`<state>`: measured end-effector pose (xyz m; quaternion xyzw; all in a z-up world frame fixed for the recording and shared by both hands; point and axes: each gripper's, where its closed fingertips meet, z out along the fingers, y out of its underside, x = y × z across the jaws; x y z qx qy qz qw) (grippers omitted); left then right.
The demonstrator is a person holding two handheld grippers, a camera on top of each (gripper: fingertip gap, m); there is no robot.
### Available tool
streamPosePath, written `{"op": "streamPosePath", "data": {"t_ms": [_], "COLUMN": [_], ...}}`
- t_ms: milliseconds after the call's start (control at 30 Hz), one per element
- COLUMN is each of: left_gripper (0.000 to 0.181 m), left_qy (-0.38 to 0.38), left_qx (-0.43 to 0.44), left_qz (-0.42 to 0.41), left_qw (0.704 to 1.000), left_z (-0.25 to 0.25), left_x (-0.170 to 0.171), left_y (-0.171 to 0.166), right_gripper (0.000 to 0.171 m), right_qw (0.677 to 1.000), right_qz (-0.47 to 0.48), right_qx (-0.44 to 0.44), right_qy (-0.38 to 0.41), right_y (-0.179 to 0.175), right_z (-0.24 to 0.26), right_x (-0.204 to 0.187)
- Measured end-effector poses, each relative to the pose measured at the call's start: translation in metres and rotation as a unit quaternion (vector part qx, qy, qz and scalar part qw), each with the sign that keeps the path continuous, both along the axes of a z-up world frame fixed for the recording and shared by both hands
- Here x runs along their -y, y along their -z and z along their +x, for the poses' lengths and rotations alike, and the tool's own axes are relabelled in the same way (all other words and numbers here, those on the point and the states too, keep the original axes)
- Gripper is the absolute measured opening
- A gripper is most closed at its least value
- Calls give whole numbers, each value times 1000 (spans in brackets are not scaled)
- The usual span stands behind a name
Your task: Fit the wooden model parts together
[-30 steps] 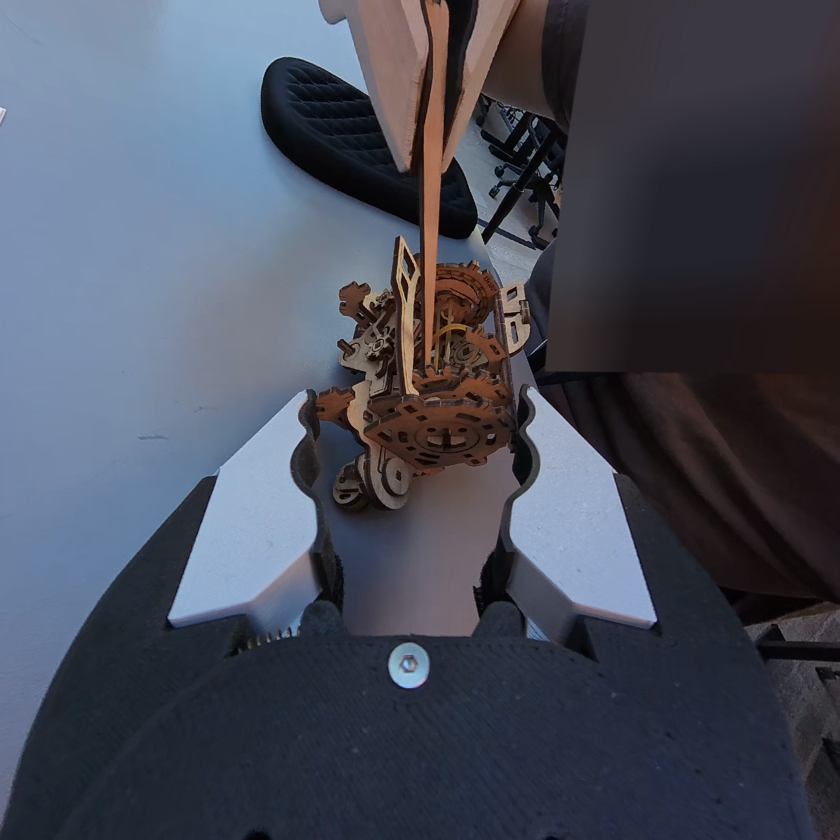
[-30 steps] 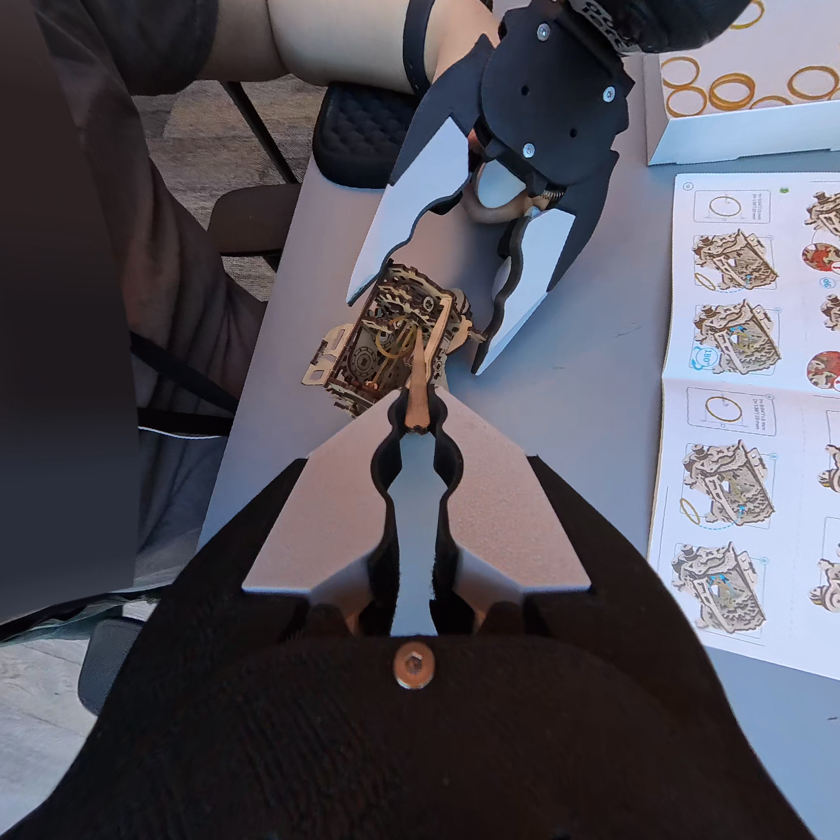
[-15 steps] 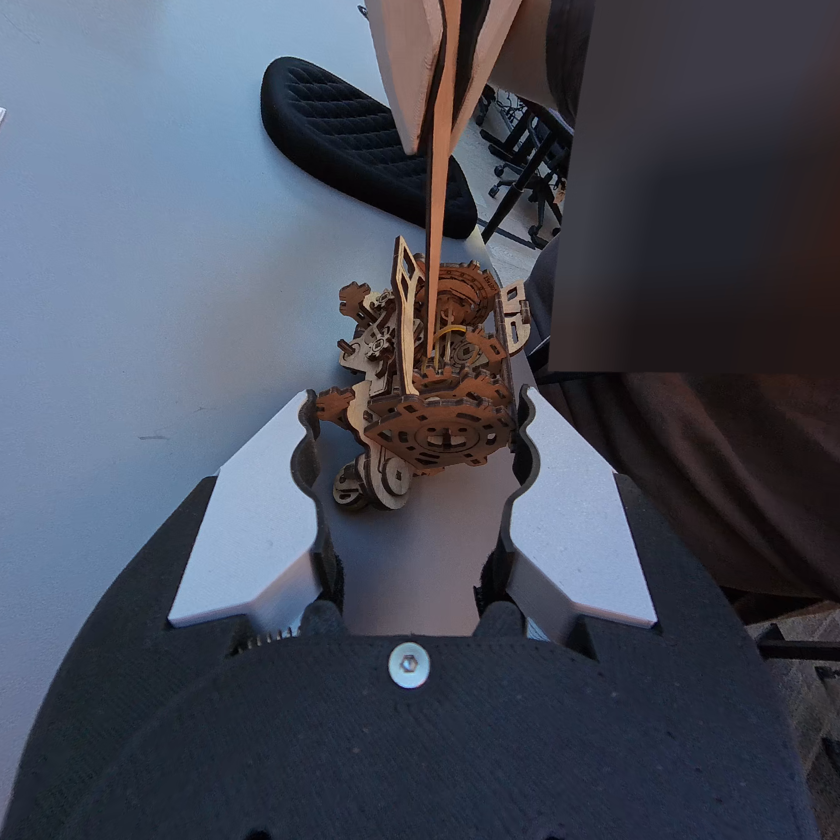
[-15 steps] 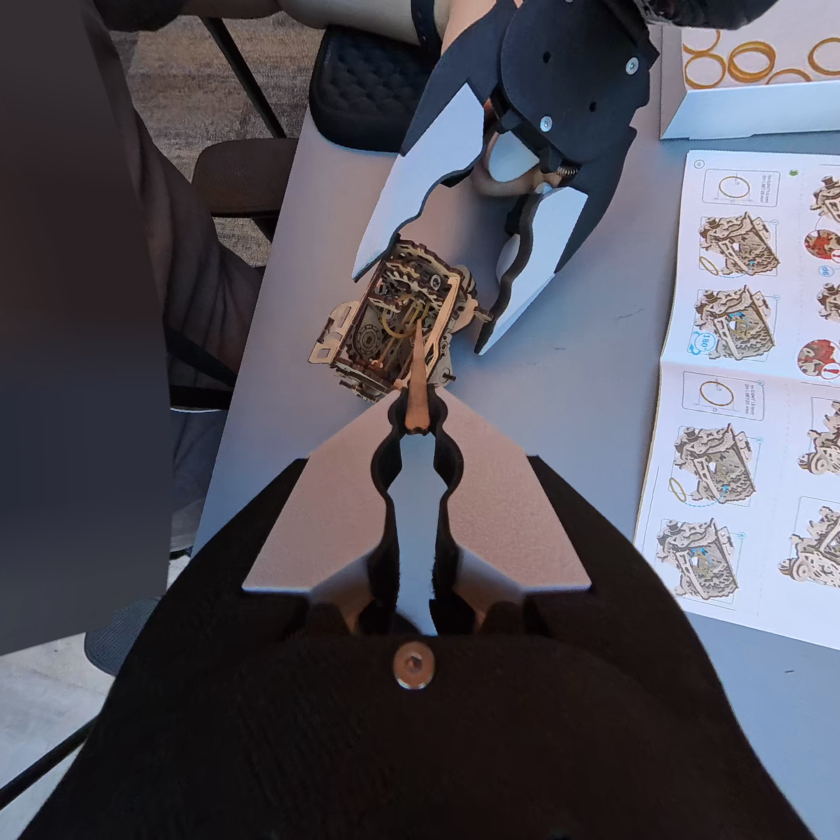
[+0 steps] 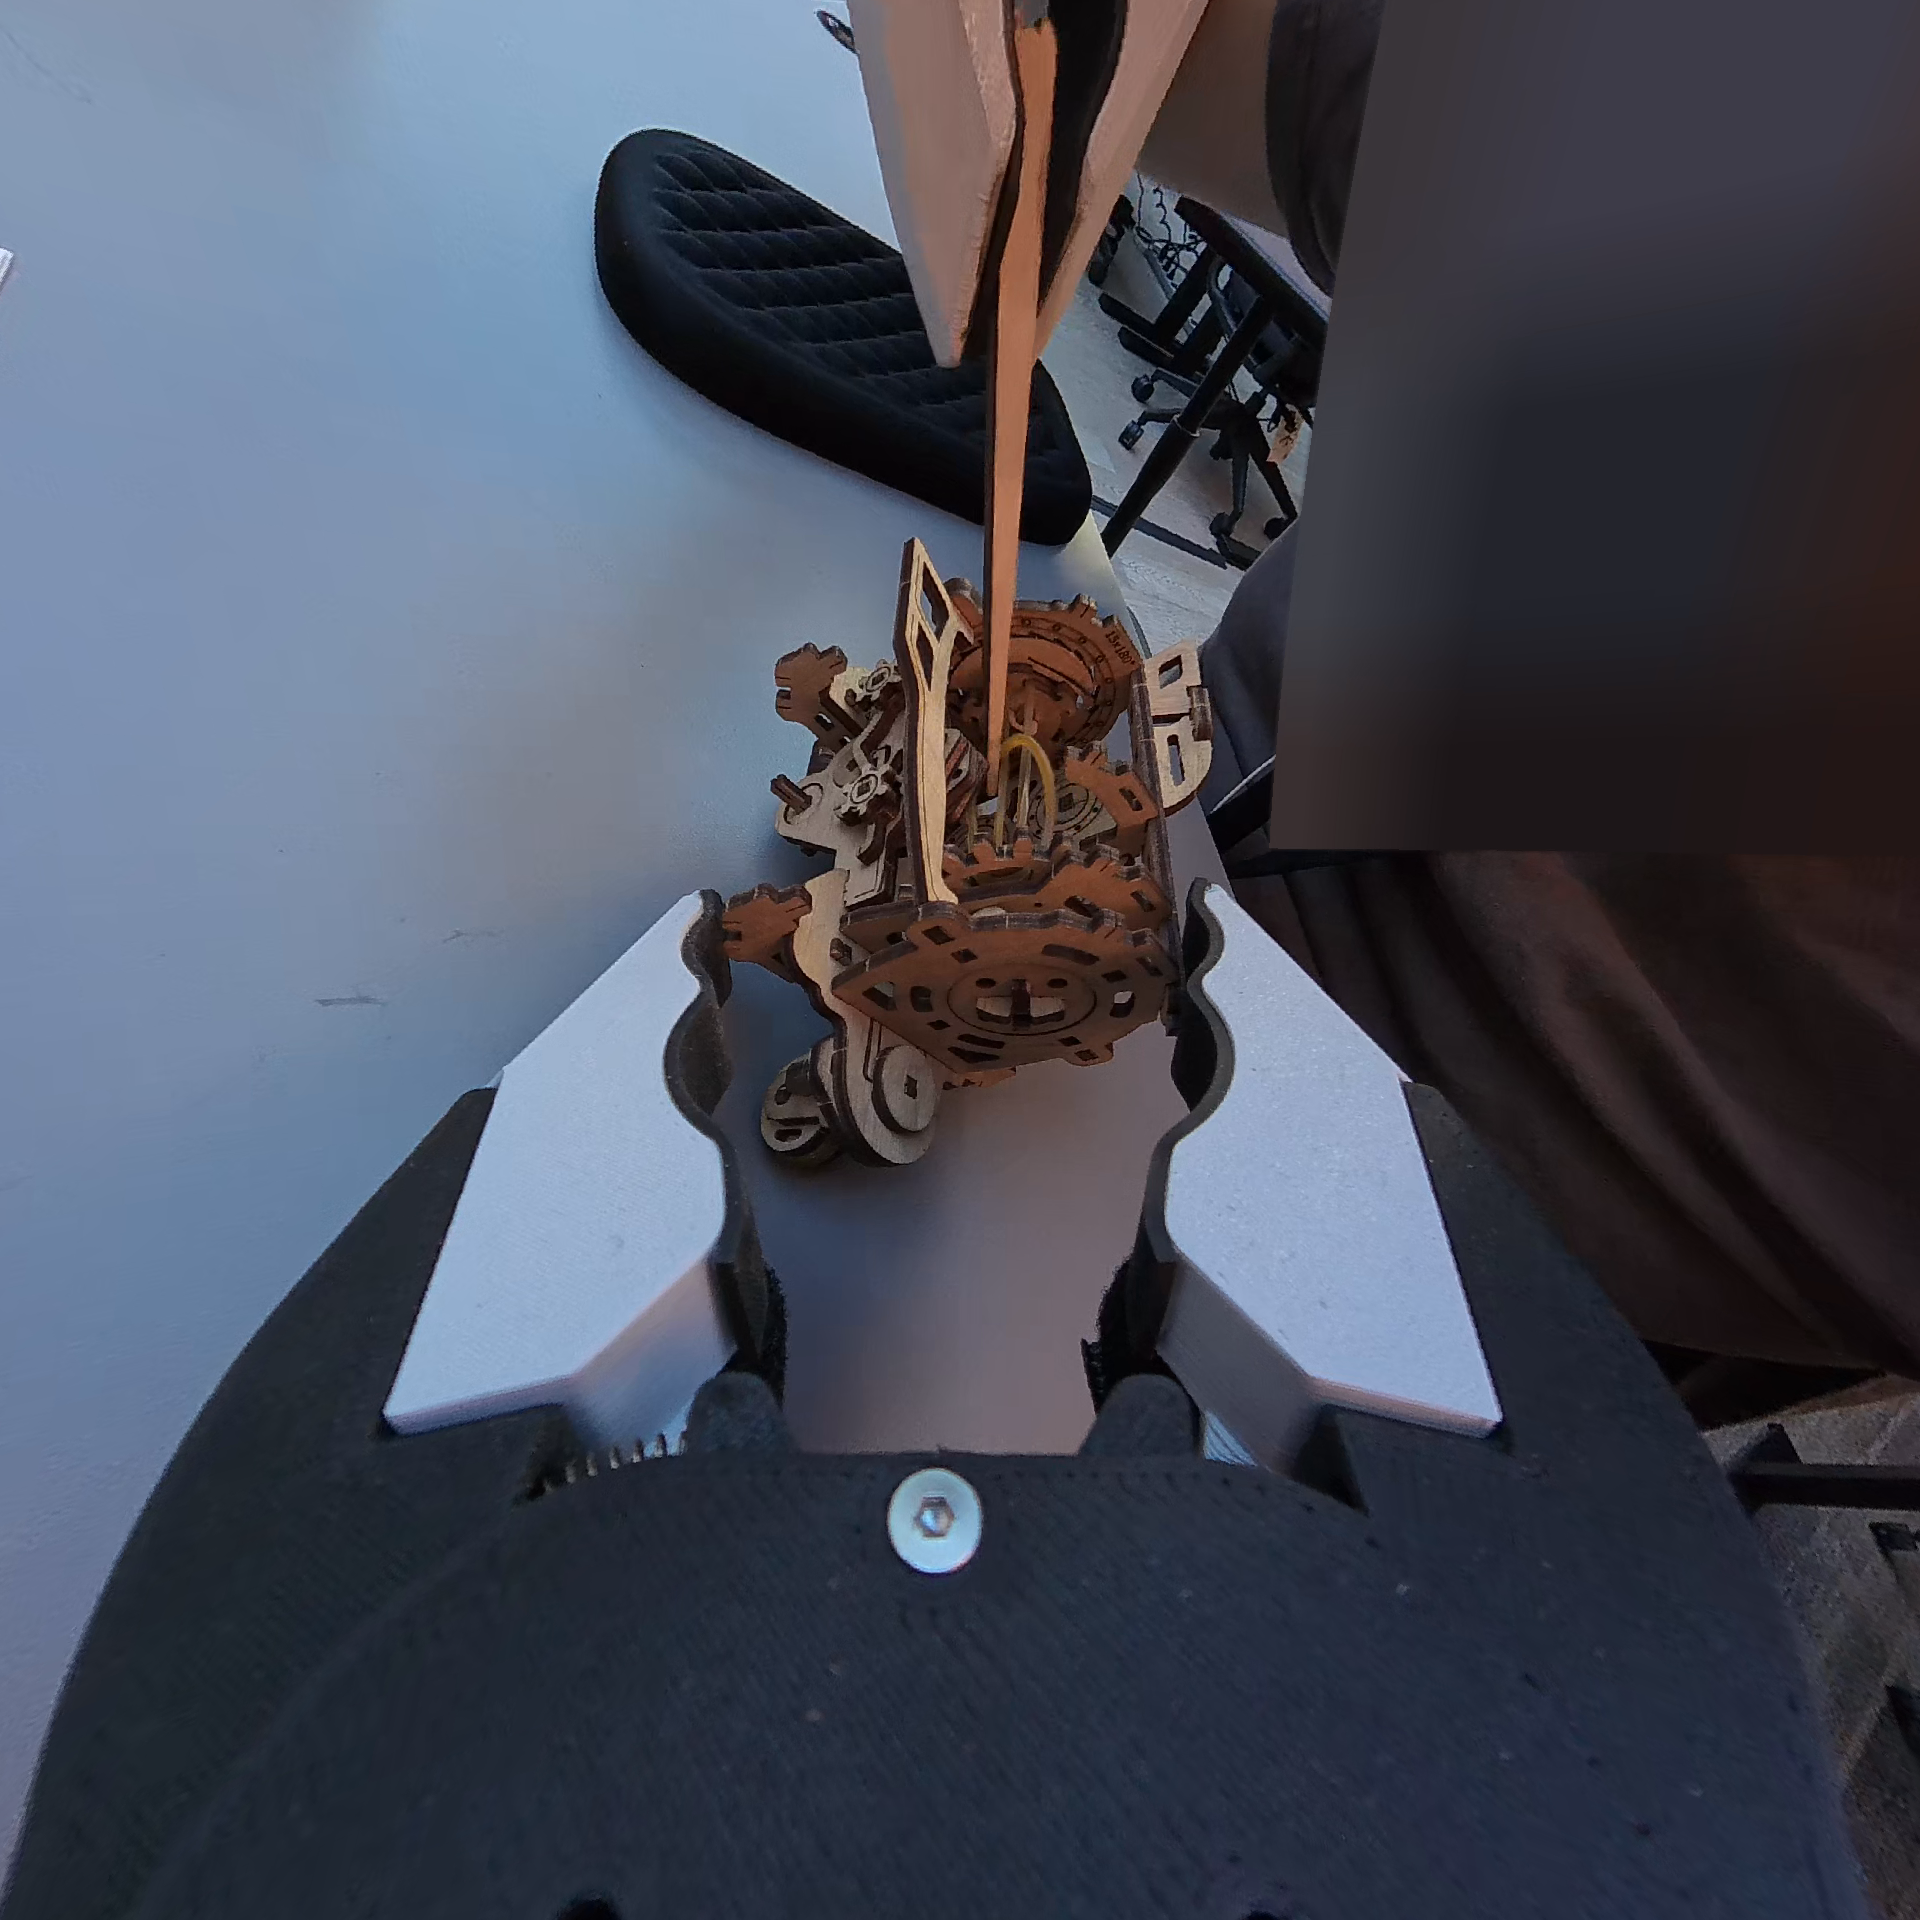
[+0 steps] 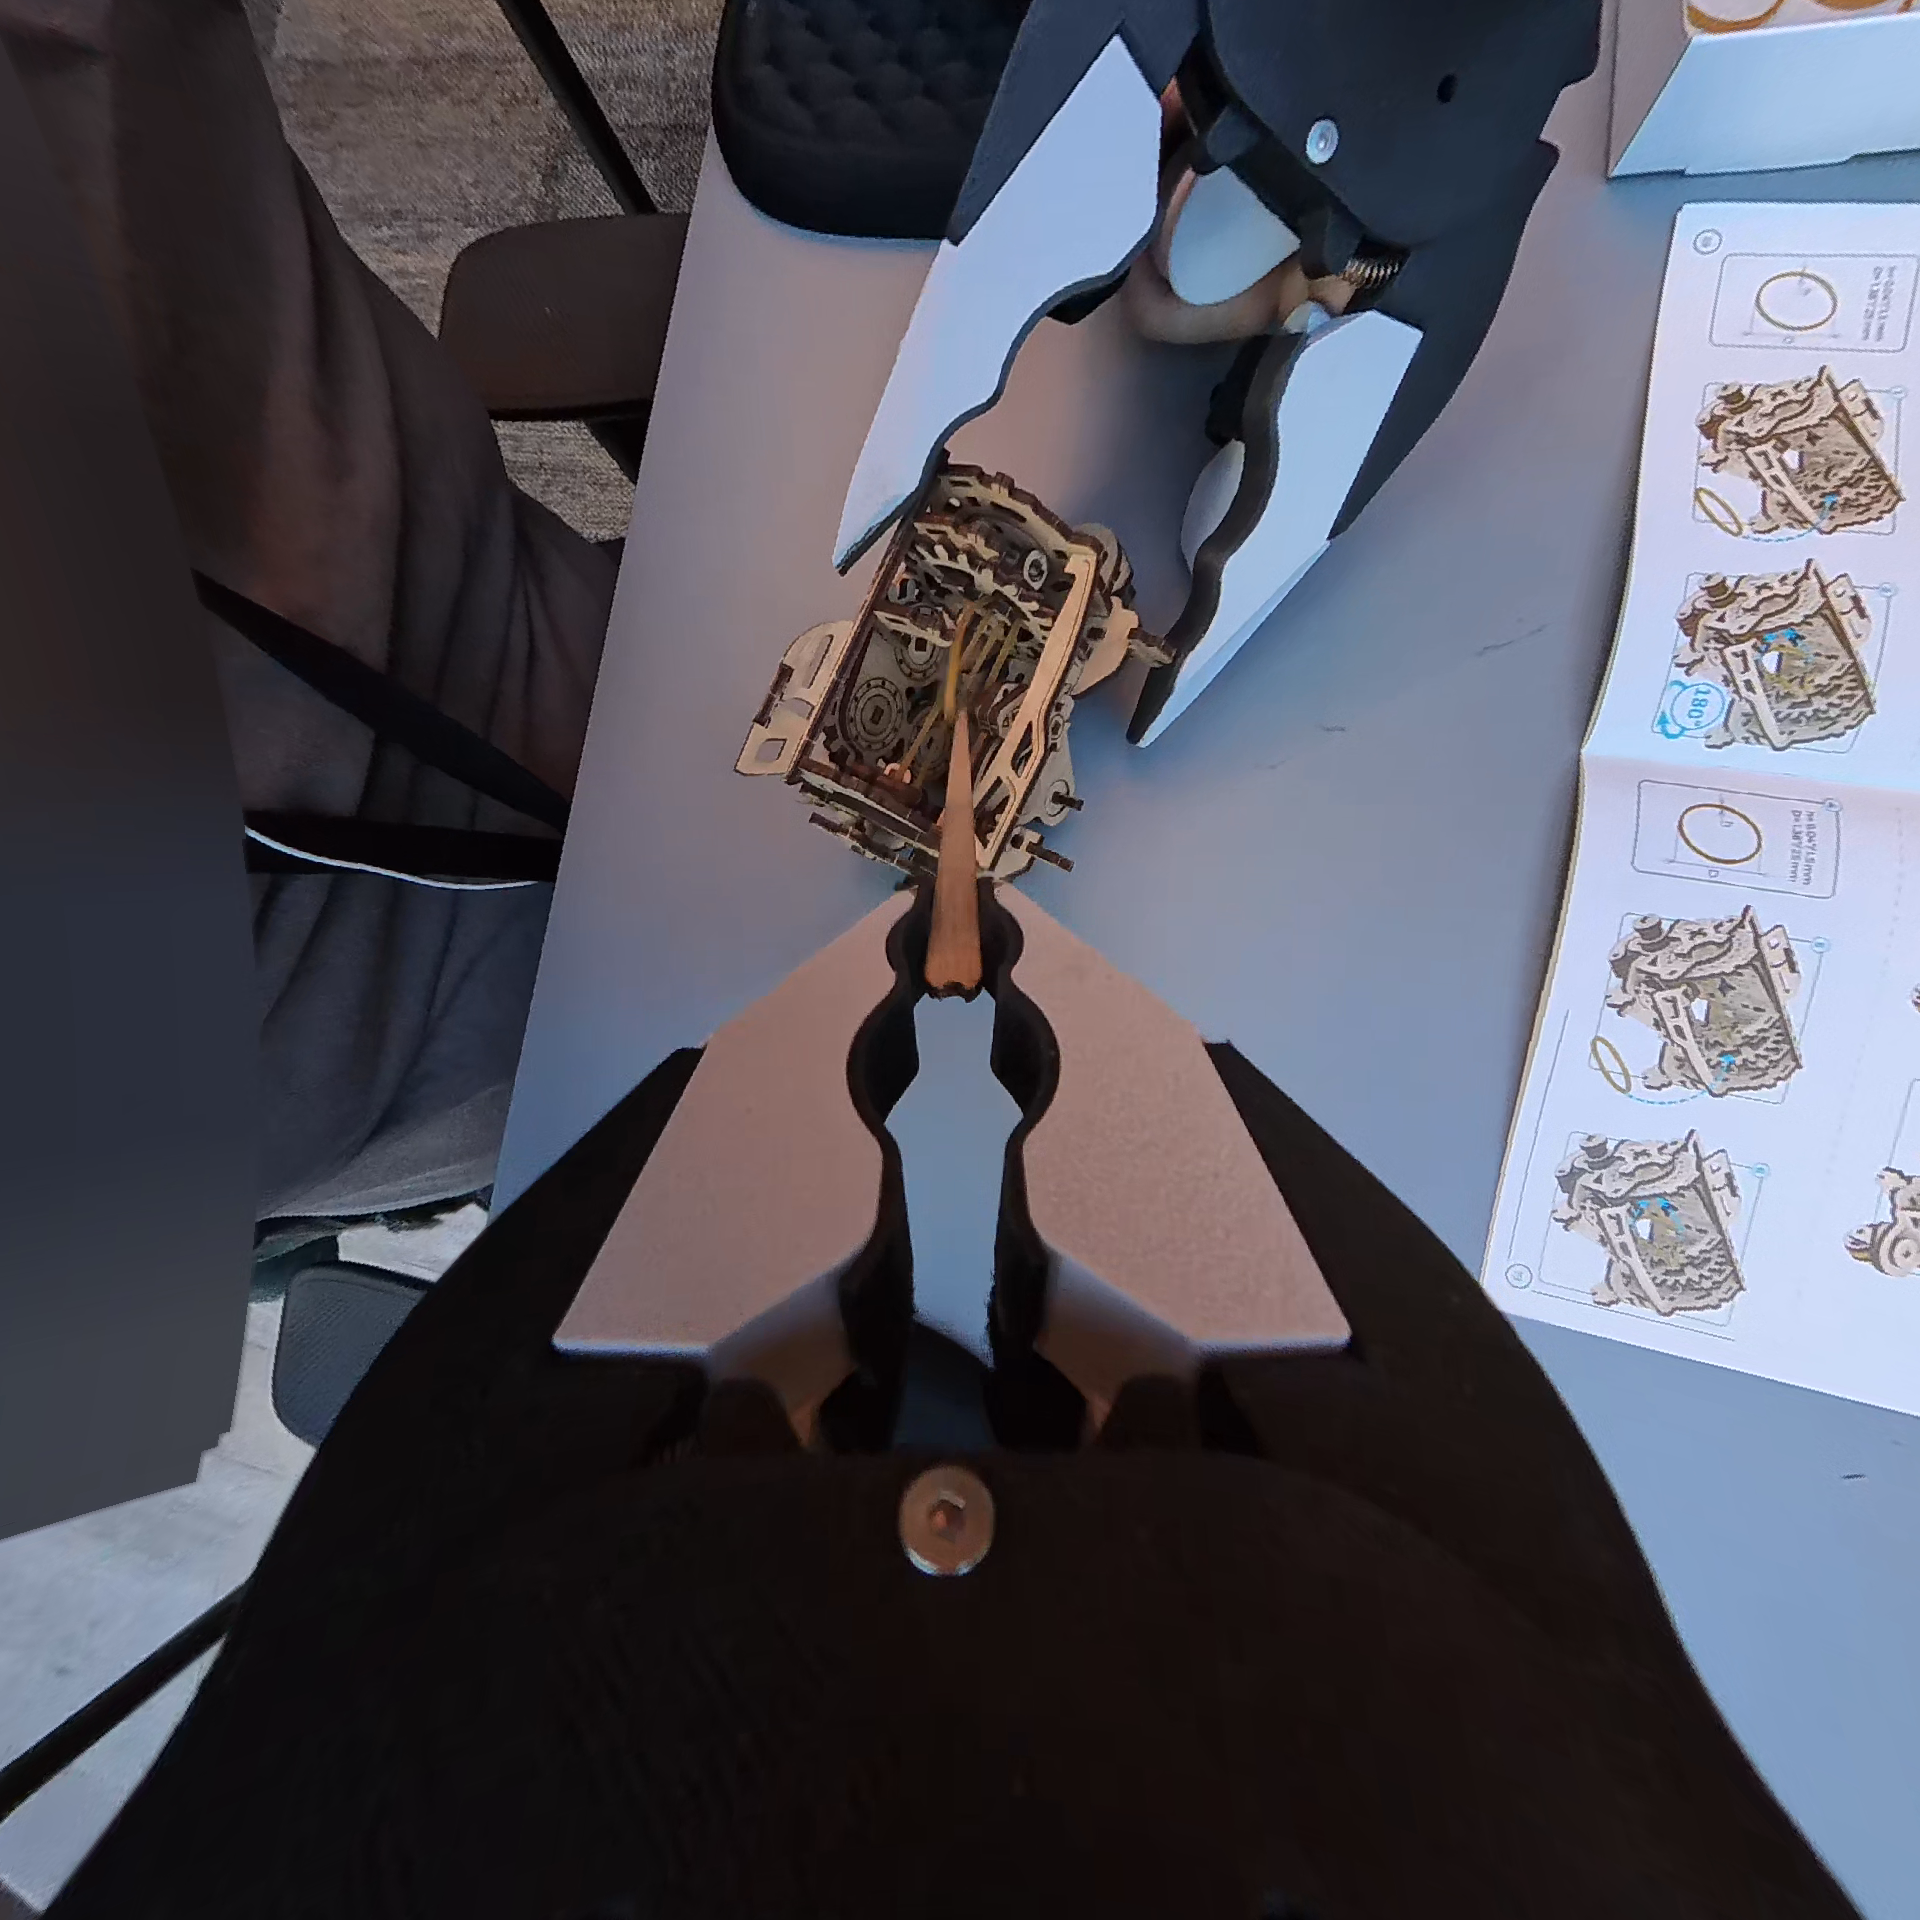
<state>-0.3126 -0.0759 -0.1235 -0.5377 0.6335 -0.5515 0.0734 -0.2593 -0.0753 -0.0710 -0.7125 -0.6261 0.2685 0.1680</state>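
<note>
Wooden stick [image 6: 954, 873] points into model [image 6: 940, 686] | right tool [image 6: 952, 940] pinches it | left tool [image 5: 951, 966] spread

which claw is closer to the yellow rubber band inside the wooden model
Left. The left claw is open around the wooden model holding the rubber band. The right claw sits above, reaching it only through its wooden stick.

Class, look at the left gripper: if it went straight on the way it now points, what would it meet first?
Most likely the wooden model. It sits just beyond the open left gripper, between the fingertips, and one finger may already touch its side; depth is unclear.
</note>
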Motion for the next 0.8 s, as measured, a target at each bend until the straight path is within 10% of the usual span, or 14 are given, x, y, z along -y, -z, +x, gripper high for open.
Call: {"op": "streamPosePath", "data": {"t_ms": [33,800], "left_gripper": [86,86], "left_qy": [0,0], "left_qx": [0,0], "left_qz": [0,-1], "left_qw": [1000,1000], "left_z": [0,0], "left_x": [0,0], "left_y": [0,0], "right_gripper": [5,6], "right_qw": [1000,997], "right_qz": [1,-32], "right_qx": [5,55], "right_qy": [-2,-43], "right_y": [1,9], "right_z": [1,16], "right_x": [0,3]}}
